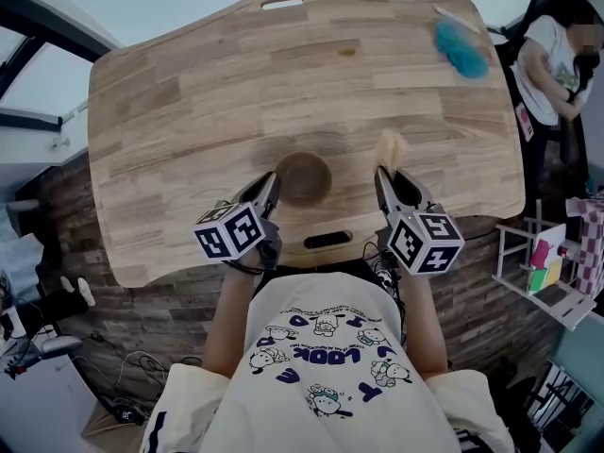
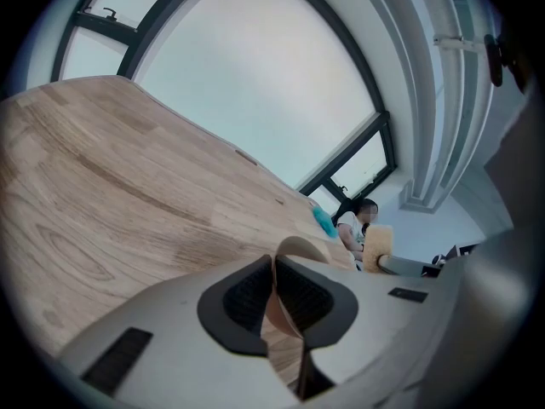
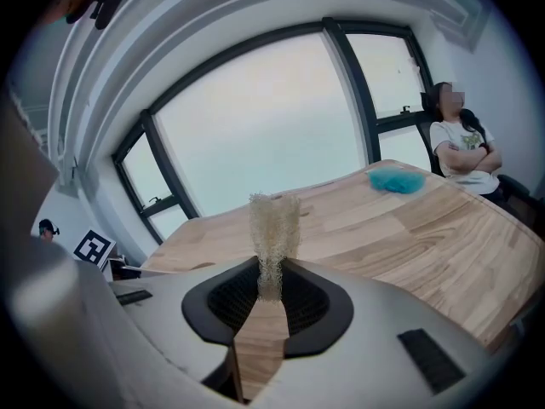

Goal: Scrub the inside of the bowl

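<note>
Firstly, on the left, the left tool (image 1: pixel 267 189) is clenched on the brown round bowl (image 1: pixel 303 177). In the left gripper view the thin wall of the bowl stands between the two dark pads. One jaw is on the inner side and the other on the outer side, and both press on it. In the head view the grip is at the near-left part of the rim.

The bowl itself is over the light wooden tabletop (image 1: pixel 189 111), about in the middle and close to the near edge. It lies just behind a dark oblong slot (image 1: pixel 328 240) cut into the wood. I cannot tell whether its bottom rests flat on the wood or is a little raised.

To the right of the bowl, near it but not touching, is the right tool (image 1: pixel 387 173). It is grasping a beige mesh scrubber (image 1: pixel 391 147). In the right gripper view the lower end of the scrubber is squeezed between the pads and the rest stands up past the tips. The scrubber is beside the bowl, not inside it.

Further right, at the far right corner of the tabletop and well apart from the bowl, lies a blue fluffy cloth-like thing (image 1: pixel 461 47). Beyond that corner sits a person in a white shirt (image 1: pixel 552 59) with arms folded.
</note>
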{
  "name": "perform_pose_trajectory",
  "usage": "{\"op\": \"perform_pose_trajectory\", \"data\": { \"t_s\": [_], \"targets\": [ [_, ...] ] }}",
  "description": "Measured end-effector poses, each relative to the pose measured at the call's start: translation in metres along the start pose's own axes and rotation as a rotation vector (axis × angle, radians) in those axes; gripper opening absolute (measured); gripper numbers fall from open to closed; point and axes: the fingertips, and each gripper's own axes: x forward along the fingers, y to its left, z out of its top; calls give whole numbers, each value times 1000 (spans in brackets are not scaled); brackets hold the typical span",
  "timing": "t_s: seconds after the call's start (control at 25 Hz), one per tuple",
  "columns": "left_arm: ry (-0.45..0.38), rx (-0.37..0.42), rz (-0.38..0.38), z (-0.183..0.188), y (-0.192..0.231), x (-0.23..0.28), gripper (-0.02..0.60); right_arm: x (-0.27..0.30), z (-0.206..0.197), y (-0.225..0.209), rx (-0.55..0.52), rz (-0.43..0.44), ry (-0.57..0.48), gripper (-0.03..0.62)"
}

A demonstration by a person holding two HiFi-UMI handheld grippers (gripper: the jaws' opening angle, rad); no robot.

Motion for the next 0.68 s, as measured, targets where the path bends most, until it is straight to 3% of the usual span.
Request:
{"op": "perform_pose_trajectory", "data": {
  "t_s": [0.68],
  "targets": [
    [-5, 40, 21, 4, -7, -6, 41, 5, -11, 8, 12, 3, 35, 75]
  ]
}}
